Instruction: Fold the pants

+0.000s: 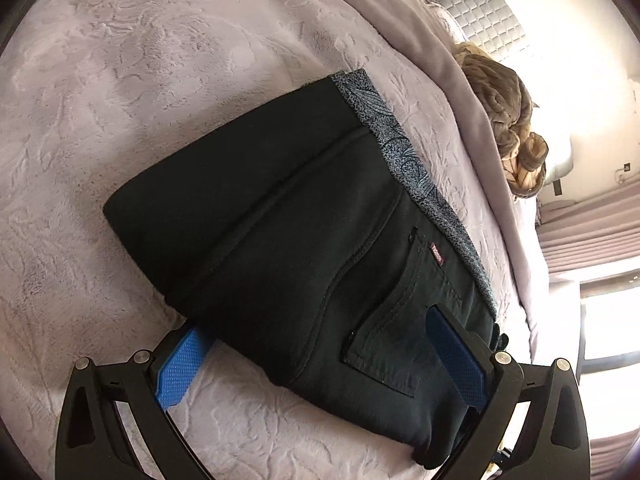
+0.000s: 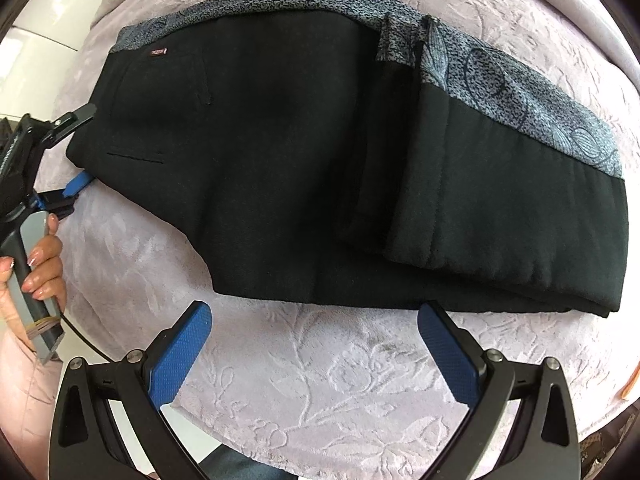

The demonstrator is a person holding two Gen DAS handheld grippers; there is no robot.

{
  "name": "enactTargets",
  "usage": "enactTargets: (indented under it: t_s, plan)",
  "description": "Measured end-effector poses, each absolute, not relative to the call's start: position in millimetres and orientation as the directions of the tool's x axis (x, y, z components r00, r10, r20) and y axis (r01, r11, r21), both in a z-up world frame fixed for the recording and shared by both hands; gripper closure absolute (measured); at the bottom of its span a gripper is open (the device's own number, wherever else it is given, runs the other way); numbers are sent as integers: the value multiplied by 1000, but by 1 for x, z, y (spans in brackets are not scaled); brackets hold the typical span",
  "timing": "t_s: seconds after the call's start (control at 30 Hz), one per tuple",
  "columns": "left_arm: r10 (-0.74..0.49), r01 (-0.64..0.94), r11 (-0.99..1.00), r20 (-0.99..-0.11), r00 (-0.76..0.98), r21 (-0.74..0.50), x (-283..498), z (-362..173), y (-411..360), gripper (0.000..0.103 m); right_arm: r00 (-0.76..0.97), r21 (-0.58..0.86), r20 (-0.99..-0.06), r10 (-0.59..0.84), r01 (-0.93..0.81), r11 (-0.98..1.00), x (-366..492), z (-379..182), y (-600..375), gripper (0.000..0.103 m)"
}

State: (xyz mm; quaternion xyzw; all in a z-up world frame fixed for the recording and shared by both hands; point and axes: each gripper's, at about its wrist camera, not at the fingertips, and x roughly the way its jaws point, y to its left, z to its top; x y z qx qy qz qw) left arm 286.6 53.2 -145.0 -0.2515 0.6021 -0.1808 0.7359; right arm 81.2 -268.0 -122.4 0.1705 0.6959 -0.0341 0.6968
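Black pants [image 1: 288, 216] lie folded on a lilac bedspread [image 1: 140, 80], on top of a grey patterned cloth [image 1: 404, 148]. My left gripper [image 1: 316, 332] is open, its jaws straddling the waist end by the back pocket; one blue pad [image 1: 180, 368] is under the edge and the other pad [image 1: 456, 360] rests on top. In the right wrist view the pants [image 2: 280, 152] show a leg end folded back at the right. My right gripper [image 2: 316, 344] is open and empty, just short of the near edge. The left gripper [image 2: 76, 148] shows at the waist.
The embossed bedspread [image 2: 320, 392] lies under everything. A grey patterned cloth [image 2: 520, 92] sticks out beyond the pants' far edge. A brown knitted throw [image 1: 508, 112] and a quilted headboard [image 1: 476, 4] are at the far right. A window and curtains [image 1: 592, 248] are beyond.
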Motion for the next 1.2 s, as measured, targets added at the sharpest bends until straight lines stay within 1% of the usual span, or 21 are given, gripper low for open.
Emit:
enactTargets:
  t_s: [0.1,0.23,0.4,0.47,0.5,0.53,0.57,0.6,0.63,0.67,0.7,0.77,0.8,0.87,0.93,1.07,1.17,1.2]
  plan:
    - [-577,-37,800,-785,227,-599,286,-134,49,0,46,202,-979,197,275,940,86,-121,-267,0]
    - [-604,18,780,-747,277,-625,287,-112,43,0,84,225,-974,210,258,940,93,-115,-263,0]
    - [-546,-64,821,-813,203,-567,302,-150,41,0,103,243,-969,224,243,939,111,-114,-266,0]
    - [-531,-79,829,-823,202,-554,305,-154,38,1,116,245,-968,223,235,941,119,-111,-267,0]
    - [-506,-82,844,-837,209,-530,305,-152,37,8,127,248,-966,224,230,941,124,-108,-268,0]
    - [-479,-79,860,-851,215,-504,306,-149,35,21,138,254,-964,227,225,941,130,-104,-268,0]
    - [-435,-67,886,-872,226,-459,305,-146,31,29,155,262,-960,232,218,940,136,-100,-270,0]
    - [-398,-56,905,-885,243,-422,304,-142,30,45,172,274,-955,240,214,938,142,-94,-270,0]
    - [-380,-42,914,-888,258,-403,302,-138,30,52,192,291,-948,252,209,934,149,-87,-269,0]
    - [-360,-14,926,-891,277,-378,299,-132,28,56,212,314,-939,271,204,927,158,-80,-269,0]
    - [-313,42,948,-895,316,-317,293,-121,21,62,227,333,-930,288,197,922,167,-74,-270,0]
    - [-243,124,970,-893,379,-211,283,-106,7,63,258,394,-903,344,173,903,188,-60,-266,0]
    - [-199,173,975,-881,428,-137,275,-97,-4,63,260,420,-891,372,158,894,197,-54,-263,0]
    - [-154,212,976,-863,480,-57,266,-88,-14,63,248,458,-872,421,114,882,224,-45,-254,0]
    - [-124,239,971,-845,520,5,260,-84,-22,63,221,465,-870,441,70,883,258,-42,-238,0]
    - [-71,281,953,-822,566,111,254,-83,-34,63,107,478,-872,477,-15,878,311,-38,-203,0]
    - [-45,310,934,-801,598,179,244,-81,-38,63,-34,462,-887,461,-95,882,350,-41,-154,0]
    - [-35,317,927,-794,608,202,243,-80,-41,63,-56,454,-891,450,-114,884,355,-41,-143,0]
